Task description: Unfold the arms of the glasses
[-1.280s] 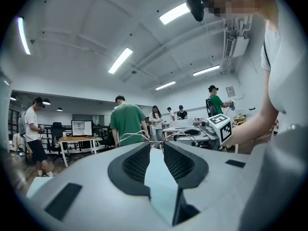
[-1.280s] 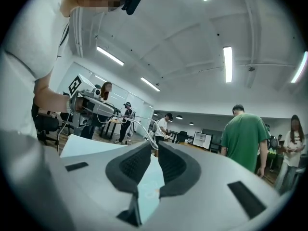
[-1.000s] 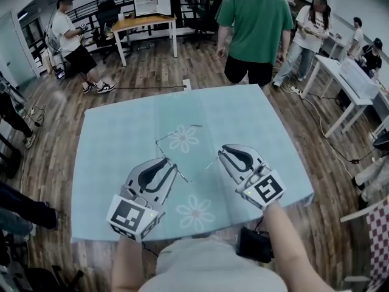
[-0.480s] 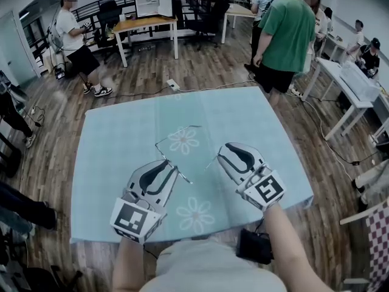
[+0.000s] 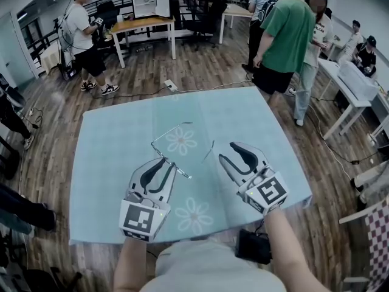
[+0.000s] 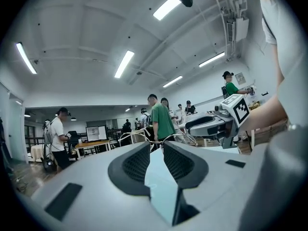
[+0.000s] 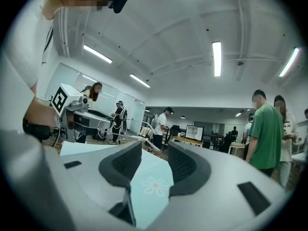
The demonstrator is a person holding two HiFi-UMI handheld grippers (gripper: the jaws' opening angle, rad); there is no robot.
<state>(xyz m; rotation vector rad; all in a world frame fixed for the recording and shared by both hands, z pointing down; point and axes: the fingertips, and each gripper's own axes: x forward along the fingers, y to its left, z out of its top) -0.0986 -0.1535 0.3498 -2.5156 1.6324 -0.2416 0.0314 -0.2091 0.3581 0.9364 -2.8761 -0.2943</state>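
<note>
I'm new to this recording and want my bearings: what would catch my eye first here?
Thin wire-framed glasses sit pinched in the left tool, above a pale blue flower-print tablecloth. Just right of them, the right tool is opening its jaws, with nothing between them. Farther back, at the upper right, stands a person in a green shirt.

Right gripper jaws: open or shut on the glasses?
Open, and opening. In the right gripper view the right gripper has its jaws apart with only tablecloth between them; the left gripper holds the glasses.
</note>
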